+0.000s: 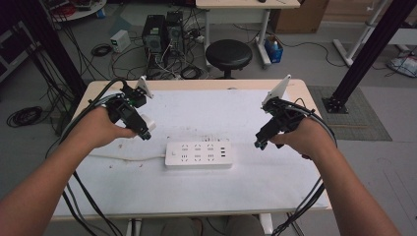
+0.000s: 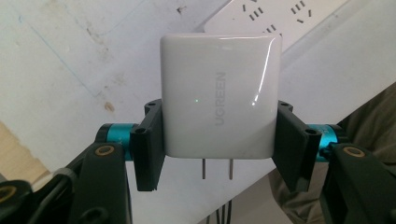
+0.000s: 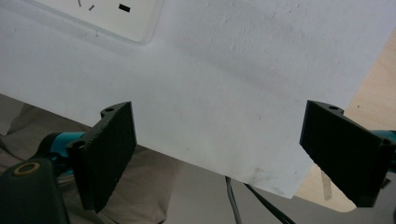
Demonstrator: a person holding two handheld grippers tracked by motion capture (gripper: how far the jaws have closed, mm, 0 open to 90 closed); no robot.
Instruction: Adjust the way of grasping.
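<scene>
White charger [image 2: 219, 95] sits clamped in the left tool [image 2: 219, 149]; right tool [image 3: 224, 154] gapes wide, holding nothing, near the power strip [image 1: 198, 154].

The charger [image 2: 217, 95] is glossy white plastic with two dull metal prongs. The left gripper [image 2: 219, 149] has matt black plastic pads and shiny teal collars. The power strip [image 1: 198, 154] looks smooth white plastic. A matt, scuffed white sheet covers the pale wooden desk [image 1: 196, 84].
</scene>
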